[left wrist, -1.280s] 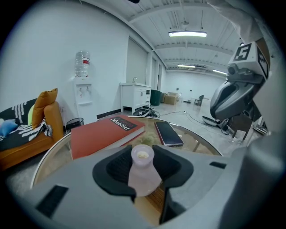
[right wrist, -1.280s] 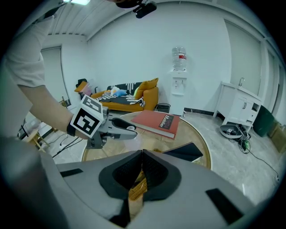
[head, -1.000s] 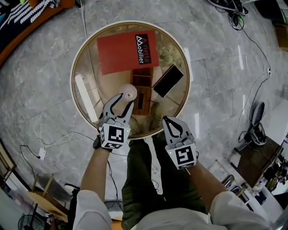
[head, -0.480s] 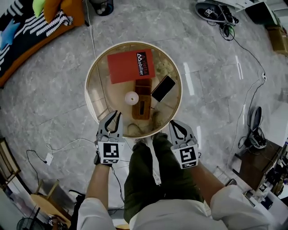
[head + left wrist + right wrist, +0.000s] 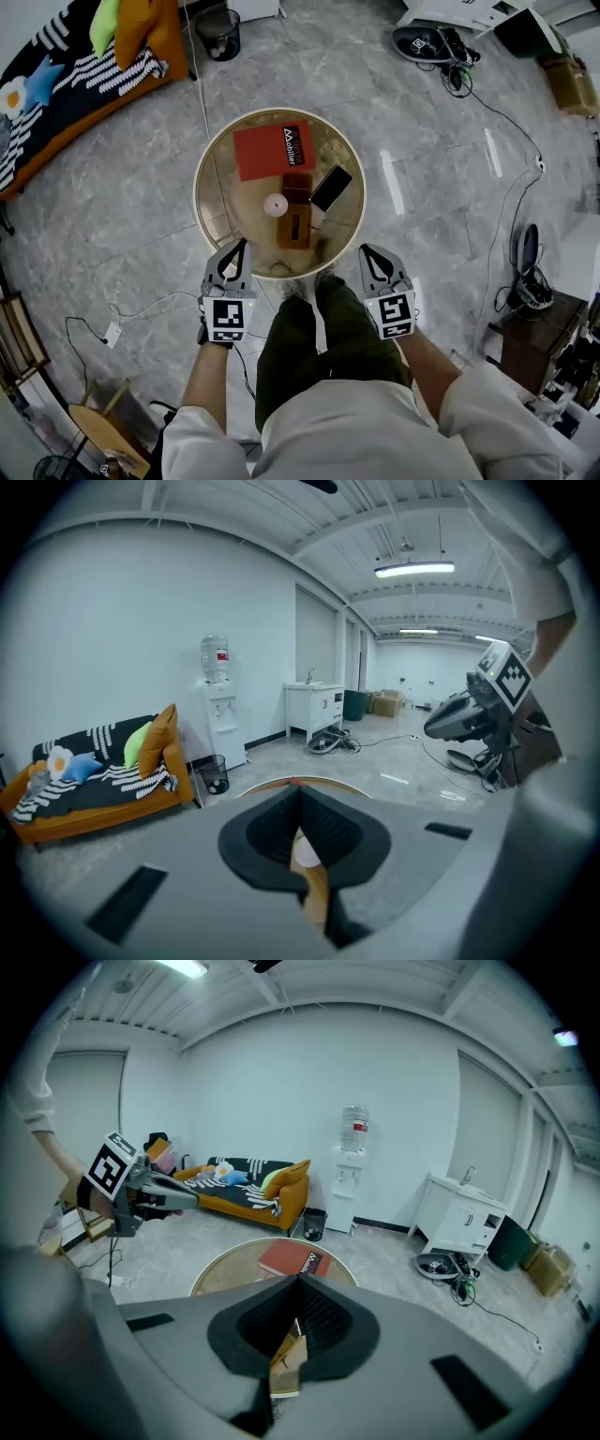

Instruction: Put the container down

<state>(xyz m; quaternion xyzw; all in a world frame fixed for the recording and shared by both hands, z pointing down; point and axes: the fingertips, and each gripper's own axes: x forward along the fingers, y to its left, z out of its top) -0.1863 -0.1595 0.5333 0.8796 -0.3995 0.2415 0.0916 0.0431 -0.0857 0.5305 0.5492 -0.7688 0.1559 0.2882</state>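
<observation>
The container, a small white round pot, stands on the round glass table beside a wooden box. Through the left gripper view's jaw gap the container shows far below. My left gripper hangs high above the table's near edge; its jaws have just been closing, with nothing between them, and they now meet. My right gripper is level with it on the right, shut and empty. Seen from their own cameras, the left gripper and the right gripper both show jaws touching.
A red book and a dark phone also lie on the table. An orange sofa and a bin stand beyond it. Cables run over the grey floor. The person's legs are below the grippers.
Both grippers have risen and drawn back from the table. The left jaws went from wide open beside the container to shut, and the container stays on the glass.
</observation>
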